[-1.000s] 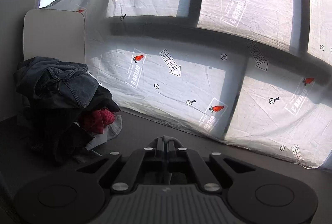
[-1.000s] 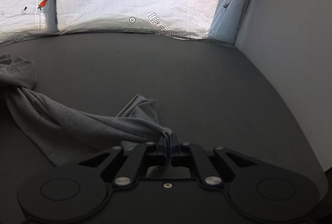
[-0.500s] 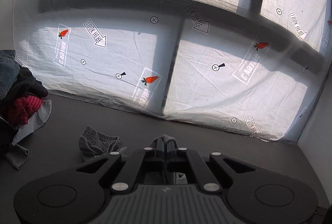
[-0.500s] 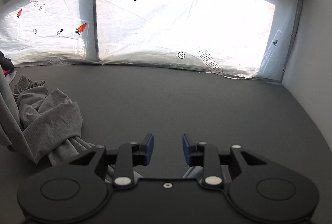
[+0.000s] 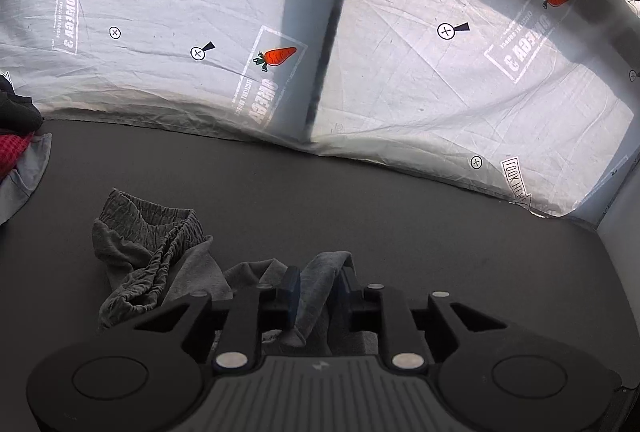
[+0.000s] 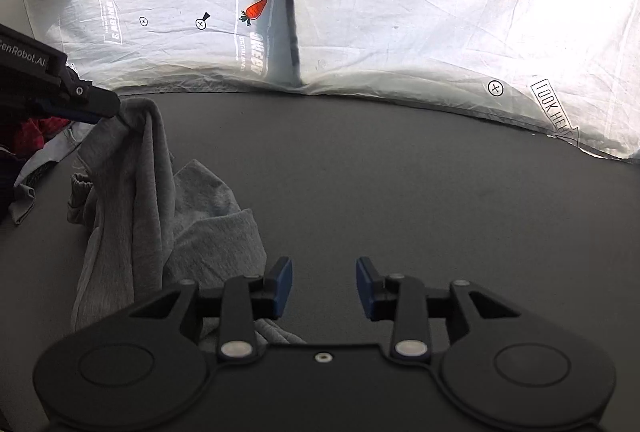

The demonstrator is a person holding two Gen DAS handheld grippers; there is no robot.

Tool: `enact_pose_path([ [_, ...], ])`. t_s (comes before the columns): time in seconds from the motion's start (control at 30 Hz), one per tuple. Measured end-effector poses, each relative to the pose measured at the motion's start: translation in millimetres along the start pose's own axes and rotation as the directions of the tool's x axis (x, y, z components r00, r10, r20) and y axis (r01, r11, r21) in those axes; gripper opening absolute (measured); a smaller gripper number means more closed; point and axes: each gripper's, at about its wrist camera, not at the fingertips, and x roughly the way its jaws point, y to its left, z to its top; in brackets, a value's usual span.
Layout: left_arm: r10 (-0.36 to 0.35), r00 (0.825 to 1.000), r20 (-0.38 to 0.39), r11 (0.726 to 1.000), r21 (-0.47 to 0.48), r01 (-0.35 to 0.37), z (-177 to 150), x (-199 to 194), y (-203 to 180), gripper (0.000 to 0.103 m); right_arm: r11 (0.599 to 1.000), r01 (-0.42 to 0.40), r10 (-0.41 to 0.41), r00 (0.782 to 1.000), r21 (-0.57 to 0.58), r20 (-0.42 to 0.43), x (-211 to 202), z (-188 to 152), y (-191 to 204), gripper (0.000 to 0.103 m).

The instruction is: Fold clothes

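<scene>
Noting positions against the clothes pile (image 5: 18, 148), which sits at the far left end of the table (image 6: 420, 192).

Grey garment (image 5: 152, 264): crumpled on the table just beside the pile, apart from it, on the side nearer me. The gathered waistband (image 5: 148, 216) lies at the end toward the pile. Looks like jersey sweatpants, though I cannot tell the full shape from this heap.

Left tongs (image 5: 316, 284): jaws have just been opening and now stand parted. A fold of the grey cloth lies between them. From the right wrist view one strand of the garment hangs off their tip, raised above the table. I judge it draped or snagged rather than pinched.

Right tongs (image 6: 324, 284): spread, having just opened a little further, nothing between them. They hover over bare table, on the far side of the garment from the pile. A loose edge of cloth lies just under their left finger.

Handling, my judgement: light, limp and stretchy knit. It will sag, bunch and cling to the pads, and it holds no shape when lifted. Not fragile and not slippery.

Where to take hold: the waistband is the firmest edge. One corner of it in each tongs should let the legs hang straight. Pinching mid-fabric would only drag the heap.
</scene>
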Motion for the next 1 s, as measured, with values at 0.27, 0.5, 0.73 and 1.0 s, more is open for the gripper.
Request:
enact_pose_path([
  [0.27, 0.197, 0.978, -0.064, 0.979, -0.044, -0.2, -6.3, 20.6, 59.2, 0.041, 0.963, -0.25, 0.255, 0.966, 0.096, -0.041, 30.0, 13.6, 28.3, 0.04],
  [0.5, 0.287, 0.951, -0.118, 0.958, 0.015, -0.287, -14.2, 49.8, 91.2, 0.048, 0.93, -0.348, 0.358, 0.93, 0.115, -0.079, 53.9, 22.6, 56.6, 0.043],
  [0.73, 0.282, 0.948, -0.145, 0.959, 0.024, -0.281, -22.4, 74.3, 101.7, 0.05, 0.921, -0.347, 0.373, 0.918, 0.179, -0.135, 72.0, 18.2, 58.5, 0.008],
  [1.0, 0.269, 0.953, -0.139, 0.958, -0.065, -0.28, -22.9, 69.1, 117.1, 0.016, 0.947, -0.219, 0.191, 0.972, 0.233, 0.137, 14.4, 88.7, -31.9, 0.006],
])
